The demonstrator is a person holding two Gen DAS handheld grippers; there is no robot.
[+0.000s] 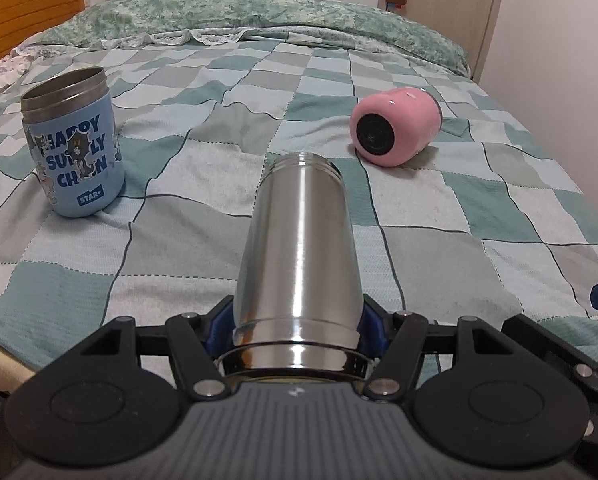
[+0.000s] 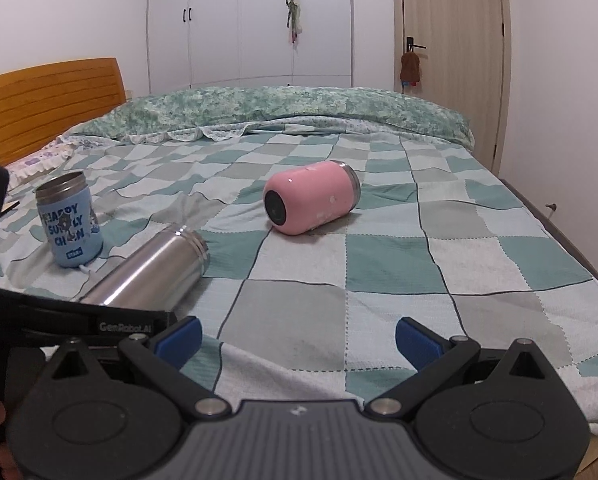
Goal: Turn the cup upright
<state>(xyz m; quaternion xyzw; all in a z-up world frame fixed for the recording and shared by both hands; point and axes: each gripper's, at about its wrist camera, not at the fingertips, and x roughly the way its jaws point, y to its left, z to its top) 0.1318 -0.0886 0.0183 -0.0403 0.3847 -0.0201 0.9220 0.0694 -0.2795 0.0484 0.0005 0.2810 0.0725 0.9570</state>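
A steel cup (image 1: 299, 264) lies on its side on the checkered bed, mouth pointing away. My left gripper (image 1: 297, 328) is shut on its base end, blue pads pressed on both sides. It also shows in the right wrist view (image 2: 151, 272), tilted with its mouth slightly raised. A pink cup (image 1: 395, 126) lies on its side farther right, black base toward me; it also shows in the right wrist view (image 2: 311, 202). A blue printed cup (image 1: 73, 146) stands upright at the left, also seen in the right wrist view (image 2: 69, 220). My right gripper (image 2: 299, 338) is open and empty above the bed's near edge.
The checkered blanket (image 2: 379, 264) covers the bed. A green quilt (image 2: 279, 108) lies rolled along the far side. A wooden headboard (image 2: 47, 96) stands at the left, a wardrobe (image 2: 251, 20) and a door (image 2: 451, 40) behind. The bed's right edge (image 2: 559, 232) drops off.
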